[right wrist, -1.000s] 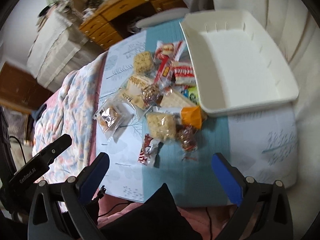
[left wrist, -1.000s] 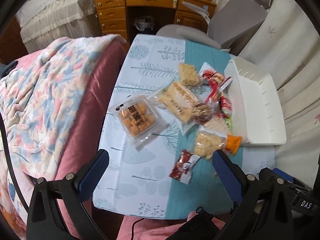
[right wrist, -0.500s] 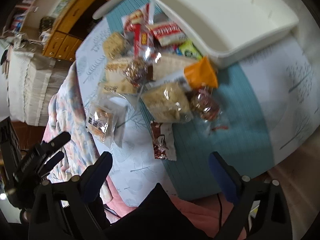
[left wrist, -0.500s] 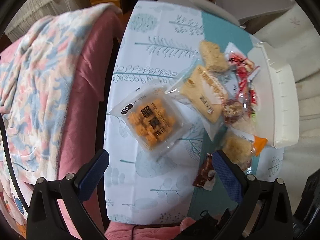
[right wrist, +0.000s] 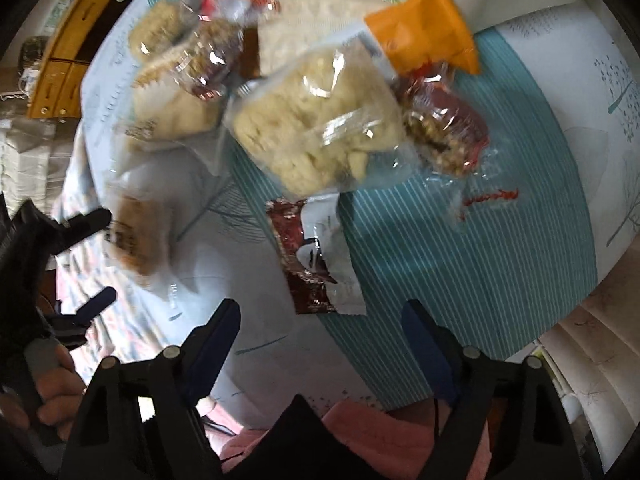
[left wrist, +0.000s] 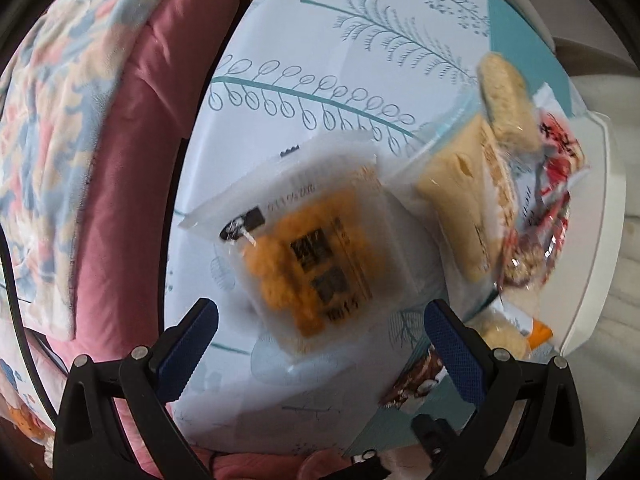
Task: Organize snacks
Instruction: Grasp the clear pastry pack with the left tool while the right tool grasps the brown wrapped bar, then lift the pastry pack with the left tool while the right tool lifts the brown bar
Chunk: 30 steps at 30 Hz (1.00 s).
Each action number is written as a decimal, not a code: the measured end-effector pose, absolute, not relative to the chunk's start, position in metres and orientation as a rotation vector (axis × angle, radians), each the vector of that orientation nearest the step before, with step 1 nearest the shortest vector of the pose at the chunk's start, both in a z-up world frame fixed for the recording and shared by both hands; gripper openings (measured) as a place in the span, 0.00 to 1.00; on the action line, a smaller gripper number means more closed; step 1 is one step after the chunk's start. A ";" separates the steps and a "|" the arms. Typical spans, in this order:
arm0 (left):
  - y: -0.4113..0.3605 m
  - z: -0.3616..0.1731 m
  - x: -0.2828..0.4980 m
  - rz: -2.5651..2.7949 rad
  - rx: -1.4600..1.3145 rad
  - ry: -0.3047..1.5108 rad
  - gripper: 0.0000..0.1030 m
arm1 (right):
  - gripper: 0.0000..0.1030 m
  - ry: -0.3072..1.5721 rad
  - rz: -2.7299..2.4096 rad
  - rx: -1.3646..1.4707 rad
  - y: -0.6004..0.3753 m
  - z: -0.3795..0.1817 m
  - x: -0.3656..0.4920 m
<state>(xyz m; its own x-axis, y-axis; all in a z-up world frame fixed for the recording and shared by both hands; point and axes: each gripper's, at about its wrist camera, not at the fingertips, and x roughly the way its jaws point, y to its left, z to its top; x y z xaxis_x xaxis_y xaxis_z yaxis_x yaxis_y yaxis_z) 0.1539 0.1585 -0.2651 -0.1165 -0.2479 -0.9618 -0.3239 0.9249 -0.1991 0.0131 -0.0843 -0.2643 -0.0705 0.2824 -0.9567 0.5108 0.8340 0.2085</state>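
A clear pack of orange puffs [left wrist: 312, 248] lies on the leaf-print tablecloth [left wrist: 328, 64], just ahead of my open left gripper [left wrist: 320, 320], whose fingers stand wide on either side of its near end without touching. My right gripper [right wrist: 320, 320] hovers over a dark red wrapper [right wrist: 316, 256]; its jaws are closing and hold nothing. Beyond it lie a clear bag of pale rice crackers [right wrist: 320, 124], an orange packet [right wrist: 424, 36] and a red nut bar [right wrist: 444, 124]. The white basket [left wrist: 592, 248] stands at the right edge of the left wrist view.
A pink sofa with a flowered blanket [left wrist: 60, 120] borders the table's left side. More wrapped snacks [left wrist: 512, 184] are piled against the basket. In the right wrist view a hand [right wrist: 48, 392] holds the other gripper [right wrist: 92, 260] at the left. A wooden desk [right wrist: 68, 60] stands behind.
Both grippers have dropped closer to the table and tilted downward. The orange puff pack now fills the left view; the dark red wrapper sits nearer the right gripper, whose fingers have narrowed.
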 end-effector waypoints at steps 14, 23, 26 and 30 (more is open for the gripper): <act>0.171 -0.316 0.168 0.050 -0.598 1.785 0.93 | 0.61 1.681 -0.291 0.489 -0.051 -0.285 0.030; 0.181 -0.319 0.175 0.020 -0.655 1.778 0.76 | 0.44 1.691 -0.289 0.424 -0.023 -0.287 0.057; 0.183 -0.310 0.177 0.019 -0.667 1.780 0.67 | 0.37 1.699 -0.289 0.407 -0.018 -0.285 0.059; 0.190 -0.303 0.171 0.010 -0.683 1.779 0.59 | 0.26 1.710 -0.282 0.407 -0.010 -0.285 0.059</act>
